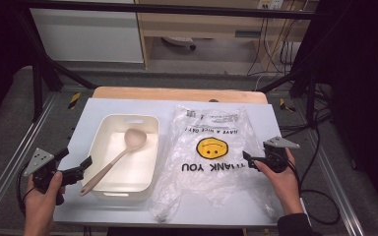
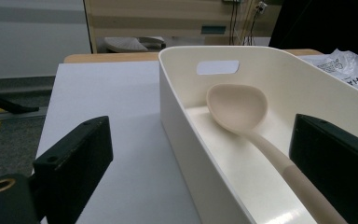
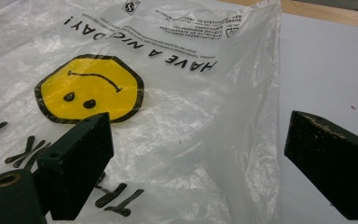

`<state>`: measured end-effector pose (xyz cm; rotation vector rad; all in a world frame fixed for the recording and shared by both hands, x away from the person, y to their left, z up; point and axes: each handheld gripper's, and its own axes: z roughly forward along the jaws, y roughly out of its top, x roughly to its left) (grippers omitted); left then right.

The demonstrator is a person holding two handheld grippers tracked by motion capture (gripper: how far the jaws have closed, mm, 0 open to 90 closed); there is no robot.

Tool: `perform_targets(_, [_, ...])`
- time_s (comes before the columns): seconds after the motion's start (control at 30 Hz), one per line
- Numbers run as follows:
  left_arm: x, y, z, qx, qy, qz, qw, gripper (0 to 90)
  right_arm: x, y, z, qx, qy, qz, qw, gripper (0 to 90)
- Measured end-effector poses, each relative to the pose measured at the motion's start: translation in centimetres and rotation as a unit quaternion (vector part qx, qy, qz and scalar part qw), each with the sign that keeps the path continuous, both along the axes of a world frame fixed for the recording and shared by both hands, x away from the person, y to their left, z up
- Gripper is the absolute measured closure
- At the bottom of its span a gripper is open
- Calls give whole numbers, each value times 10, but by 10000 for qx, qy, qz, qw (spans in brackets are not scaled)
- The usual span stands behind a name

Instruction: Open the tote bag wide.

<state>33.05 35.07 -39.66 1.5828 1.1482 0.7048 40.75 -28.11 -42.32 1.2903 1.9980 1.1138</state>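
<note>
While both grippers hover with nothing held, the work looks like getting the ladle [image 1: 115,162] into the bag [image 1: 211,157], though that is a judgement. At far left the left gripper [image 1: 81,169] sits just beside the near left corner of the tub [image 1: 150,147], jaws spread wide and empty; in the left gripper view they straddle the tub wall, with the handle of the ladle running toward the right jaw. The ladle lies inside the tub, bowl toward the far end and handle propped on the near rim. Right of the tub the bag lies flat on the white table [image 1: 93,113], smiley face up. At far right the right gripper [image 1: 250,161] rests at the edge of the bag, jaws apart, no film between them. A pinch on the handle could also catch the tub wall and drag the tub; thin film could slip from the right jaws or come up as a double layer, leaving the bag shut. Where the mouth of the bag lies is hard to make out, possibly at the crumpled near end. The handle tip is cut off in the left gripper view.
</note>
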Motion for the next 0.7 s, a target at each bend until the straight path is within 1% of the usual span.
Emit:
perform_targets(0.1, [0,1,1,-13,-44,40,10000,57,11,-2,4,-47,-30,-78,10000,110])
perform_targets(0.2, [0,2,1,7,-38,70,10000,57,21,-4,8,-23,-48,-150,9999,123])
perform_targets(0.23, [0,2,0,2,-31,80,10000,57,25,-5,8,-84,-59,-146,9998,124])
perform_targets(0.27, [0,2,0,-27,-34,99,9999,57,29,-7,8,-107,-21,-160,9998,129])
perform_targets(0.37, [-1,2,0,24,-37,108,9999,57,42,-13,5,-118,66,-238,9996,159])
perform_targets(0.4, [-1,2,0,24,-37,108,9999,57,42,-13,5,-118,66,-238,9996,159])
perform_targets(0.43, [-1,2,0,38,-52,140,9999,57,49,-18,1,-93,135,-323,9993,201])
perform_targets(0.47, [-1,2,0,45,-52,159,9998,57,52,-20,-1,-53,157,-377,9992,215])
perform_targets(0.57, [-1,2,-1,38,-45,192,9998,57,60,-25,-8,27,271,-426,9987,291])
perform_targets(0.63, [-1,2,-1,36,-41,201,9998,58,63,-26,-14,20,388,-377,9985,312])
perform_targets(0.7, [-2,2,-1,45,-55,214,9997,58,64,-25,-19,-78,534,-354,9979,324])
